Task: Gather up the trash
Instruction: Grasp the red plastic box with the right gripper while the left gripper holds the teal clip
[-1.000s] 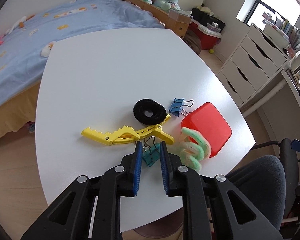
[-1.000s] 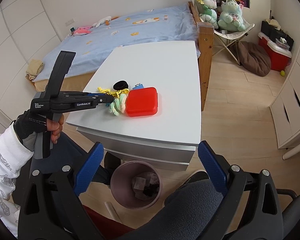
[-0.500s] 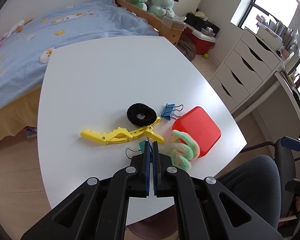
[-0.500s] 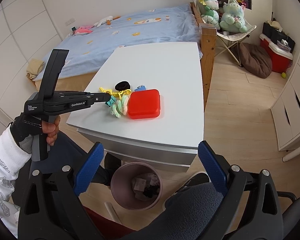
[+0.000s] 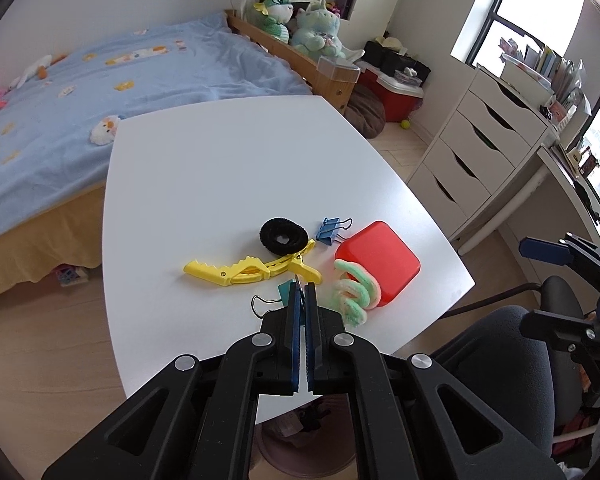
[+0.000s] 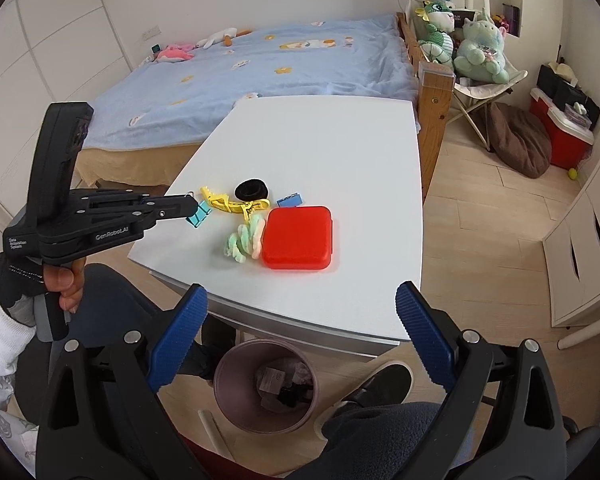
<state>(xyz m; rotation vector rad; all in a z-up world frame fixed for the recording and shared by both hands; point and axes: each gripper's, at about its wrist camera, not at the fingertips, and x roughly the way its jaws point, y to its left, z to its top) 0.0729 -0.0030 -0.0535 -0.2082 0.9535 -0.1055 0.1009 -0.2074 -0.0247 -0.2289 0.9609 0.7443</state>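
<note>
My left gripper [image 5: 301, 292] is shut on a teal binder clip [image 5: 286, 290] and holds it lifted above the white table [image 5: 228, 168]; in the right wrist view the left gripper [image 6: 190, 206] holds the clip [image 6: 200, 214] over the table's left edge. On the table lie a yellow hair clip [image 5: 248, 270], a black scrunchie [image 5: 283, 234], a blue binder clip [image 5: 328, 232], a green-pink spiral hair tie [image 5: 354, 294] and a red box [image 5: 380, 262]. My right gripper [image 6: 300, 336] is open and empty, above a purple trash bin [image 6: 266, 388] on the floor.
The bin holds some dark scraps and stands below the table's near edge. A grey office chair [image 5: 500, 356] is at the right. A bed [image 5: 100, 80] lies behind the table, white drawers [image 5: 472, 152] at the right.
My left gripper closed on the teal binder clip and lifted it off the table, pulling back toward the near edge. My right gripper stayed open over the bin.
</note>
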